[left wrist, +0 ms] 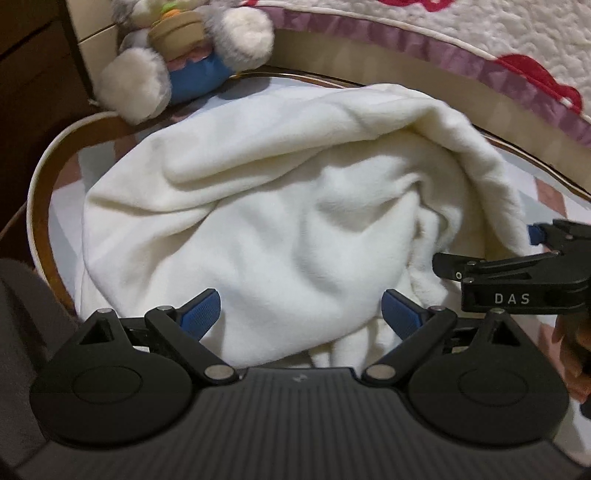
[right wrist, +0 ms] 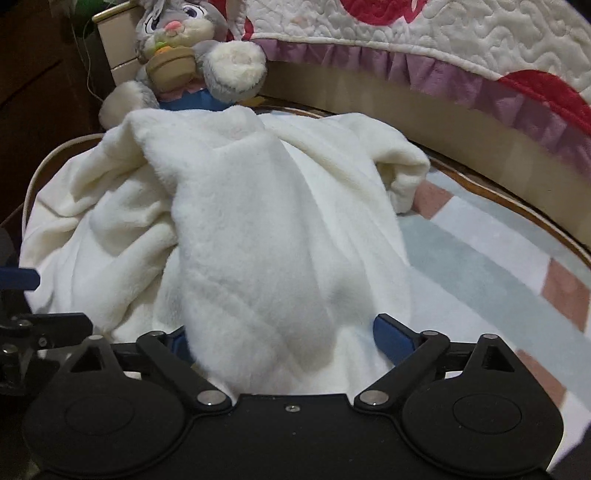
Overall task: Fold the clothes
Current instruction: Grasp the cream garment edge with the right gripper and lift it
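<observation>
A white fleece garment [left wrist: 280, 206] lies rumpled on a pastel striped mat [right wrist: 491, 280]. My left gripper [left wrist: 301, 314] hangs open over its near edge, blue pads wide apart and the cloth lying loose between them. At the right edge of that view, one blue pad [left wrist: 533, 235] of my right gripper pokes in beside the garment. In the right wrist view a long folded part of the garment [right wrist: 251, 229] runs down between the fingers of my right gripper [right wrist: 284, 341]. That gripper stands wide open, and the cloth drapes over its left pad.
A plush rabbit [right wrist: 192, 55] holding a toy basket sits at the far left end of the mat. A quilted cover [right wrist: 424, 29] with red and purple trim rises behind it. A wooden rim [left wrist: 40, 206] borders the mat, with dark furniture to the left.
</observation>
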Tool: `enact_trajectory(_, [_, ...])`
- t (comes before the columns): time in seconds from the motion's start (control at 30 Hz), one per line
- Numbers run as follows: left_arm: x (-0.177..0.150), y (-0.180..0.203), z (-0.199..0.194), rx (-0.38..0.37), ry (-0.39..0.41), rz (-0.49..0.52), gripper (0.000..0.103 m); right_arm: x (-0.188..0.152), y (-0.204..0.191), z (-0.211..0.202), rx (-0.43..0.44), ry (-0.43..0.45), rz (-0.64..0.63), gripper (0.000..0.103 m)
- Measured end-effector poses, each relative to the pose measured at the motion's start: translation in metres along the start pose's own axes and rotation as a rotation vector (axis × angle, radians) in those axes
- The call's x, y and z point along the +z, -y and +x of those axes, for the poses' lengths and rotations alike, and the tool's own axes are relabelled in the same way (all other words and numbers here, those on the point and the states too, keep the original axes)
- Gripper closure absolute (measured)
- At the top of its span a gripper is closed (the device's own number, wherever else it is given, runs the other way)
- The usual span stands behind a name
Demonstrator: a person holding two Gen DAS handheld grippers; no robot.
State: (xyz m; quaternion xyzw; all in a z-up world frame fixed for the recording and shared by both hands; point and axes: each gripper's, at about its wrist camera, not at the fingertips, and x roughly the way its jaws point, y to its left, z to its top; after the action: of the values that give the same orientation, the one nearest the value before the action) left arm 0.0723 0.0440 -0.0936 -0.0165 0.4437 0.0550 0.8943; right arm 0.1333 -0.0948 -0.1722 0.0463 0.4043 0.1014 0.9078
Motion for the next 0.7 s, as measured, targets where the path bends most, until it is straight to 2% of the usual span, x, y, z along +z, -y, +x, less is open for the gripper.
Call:
enact_trajectory(0.03, [-0.002, -0.003, 0.002, -0.005, 0.002, -0.013, 0.007, 0.001, 0.001, 0.002, 0.01, 0.011, 0.017, 0.01])
enact_trajectory(0.07, [-0.003, -0.006, 0.006, -0.018, -0.009, -0.035, 0.007, 0.002, 0.0, 0.001, 0.016, 0.024, 0.035, 0.034])
enact_trajectory(0.1, [-0.004, -0.01, 0.01, -0.037, -0.02, -0.064, 0.007, 0.004, -0.002, -0.003, 0.015, 0.036, 0.055, 0.067])
enact_trajectory(0.17, [-0.007, -0.014, 0.014, -0.101, -0.025, -0.097, 0.007, 0.008, -0.006, -0.016, -0.013, 0.067, 0.094, 0.076])
enact_trajectory(0.2, [-0.008, -0.015, 0.017, -0.134, -0.026, -0.111, 0.015, 0.009, -0.008, -0.029, -0.032, 0.101, 0.115, 0.078])
enact_trajectory(0.23, [-0.009, -0.013, 0.017, -0.181, -0.033, -0.102, 0.042, 0.01, -0.007, -0.042, -0.048, 0.131, 0.131, 0.08])
enact_trajectory(0.27, [-0.009, -0.009, 0.015, -0.217, -0.043, -0.081, 0.052, 0.01, -0.006, -0.055, -0.064, 0.16, 0.147, 0.081])
enact_trajectory(0.33, [-0.008, 0.002, 0.009, -0.256, -0.046, -0.029, 0.053, 0.01, -0.002, -0.079, -0.1, 0.214, 0.17, 0.082])
enact_trajectory(0.43, [-0.011, 0.024, -0.011, -0.295, 0.0, 0.048, 0.053, 0.009, 0.01, -0.109, -0.165, 0.272, 0.195, 0.084])
enact_trajectory(0.6, [-0.024, 0.066, -0.058, -0.378, 0.077, 0.159, 0.053, 0.004, 0.022, -0.158, -0.301, 0.379, 0.208, 0.084])
enact_trajectory(0.7, [-0.038, 0.09, -0.088, -0.444, 0.105, 0.228, 0.053, -0.001, 0.034, -0.201, -0.385, 0.45, 0.23, 0.085])
